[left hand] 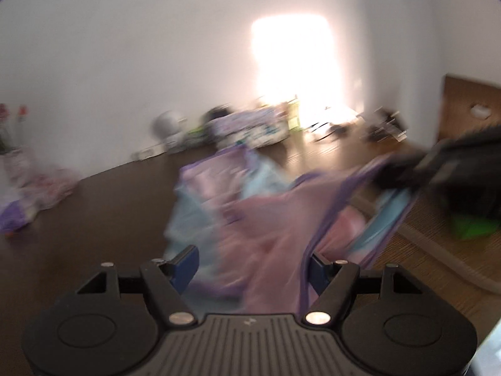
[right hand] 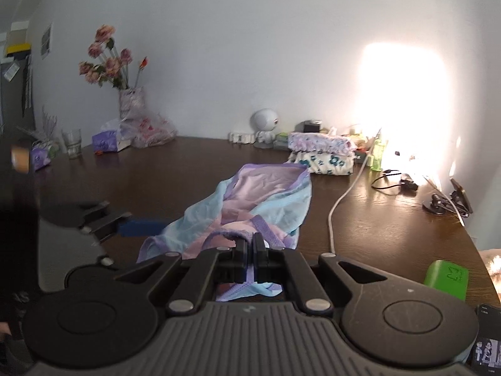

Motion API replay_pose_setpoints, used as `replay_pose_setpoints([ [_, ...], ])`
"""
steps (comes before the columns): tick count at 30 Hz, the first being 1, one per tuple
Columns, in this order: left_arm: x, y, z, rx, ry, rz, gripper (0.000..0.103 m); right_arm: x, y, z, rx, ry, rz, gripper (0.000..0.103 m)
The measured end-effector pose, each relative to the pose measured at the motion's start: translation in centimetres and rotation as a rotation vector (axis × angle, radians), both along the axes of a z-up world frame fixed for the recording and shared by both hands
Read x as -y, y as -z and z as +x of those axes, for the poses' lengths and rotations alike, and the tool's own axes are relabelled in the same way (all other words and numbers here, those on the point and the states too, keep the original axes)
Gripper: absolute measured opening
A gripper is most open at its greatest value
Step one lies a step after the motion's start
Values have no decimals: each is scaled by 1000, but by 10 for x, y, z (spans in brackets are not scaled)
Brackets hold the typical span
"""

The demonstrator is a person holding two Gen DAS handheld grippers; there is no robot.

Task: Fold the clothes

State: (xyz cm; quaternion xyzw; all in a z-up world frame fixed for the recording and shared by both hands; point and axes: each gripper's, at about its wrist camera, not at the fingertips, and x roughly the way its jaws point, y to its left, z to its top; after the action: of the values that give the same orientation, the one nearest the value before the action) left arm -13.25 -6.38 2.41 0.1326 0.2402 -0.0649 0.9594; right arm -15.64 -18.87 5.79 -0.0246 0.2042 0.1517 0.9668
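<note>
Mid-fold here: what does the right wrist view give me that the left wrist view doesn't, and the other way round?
Only the right wrist view shows the right gripper from behind, fingers shut on the purple edge of the pastel garment, plus the glass, white cable and green block.

Only the left wrist view, which is blurred, shows the left gripper with fingers open, cloth between them but not clamped.

Both show the garment on the dark table, the folded stack by the wall, and each other's gripper at the frame edge.

No legible text is found. A small pale emblem is moulded on the ribbed grey gripper housing, low in the frame; writing on the dark phone screen stays unreadable.
</note>
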Motion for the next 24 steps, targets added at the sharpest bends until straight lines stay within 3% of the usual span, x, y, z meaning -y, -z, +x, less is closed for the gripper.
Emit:
replay_pose_setpoints([
  [7, -43, 1, -41, 92, -110, 215, 74, 2, 7, 3, 5, 47, -15, 3],
  [14, -46, 11, -46, 45, -100, 263, 75, -1, 7, 1, 29, 118, -49, 3],
  [18, -45, 17, -40, 69, -115, 326, 81, 4, 21, -6, 18, 171, -123, 3],
  [19, -47, 15, -39, 72, -112, 323, 78, 2, 27, -10, 7, 166, -152, 3],
  [21, -48, 11, -37, 48, -91, 295, 51, -3, 40, -16, -17, 146, -206, 3],
  [22, -48, 11, -36, 25, -78, 285, 45, -6, 46, -18, -31, 131, -232, 3],
  [24, -44, 15, -38, 4, -50, 287, 22, -13, 56, -25, -45, 107, -283, 3],
])
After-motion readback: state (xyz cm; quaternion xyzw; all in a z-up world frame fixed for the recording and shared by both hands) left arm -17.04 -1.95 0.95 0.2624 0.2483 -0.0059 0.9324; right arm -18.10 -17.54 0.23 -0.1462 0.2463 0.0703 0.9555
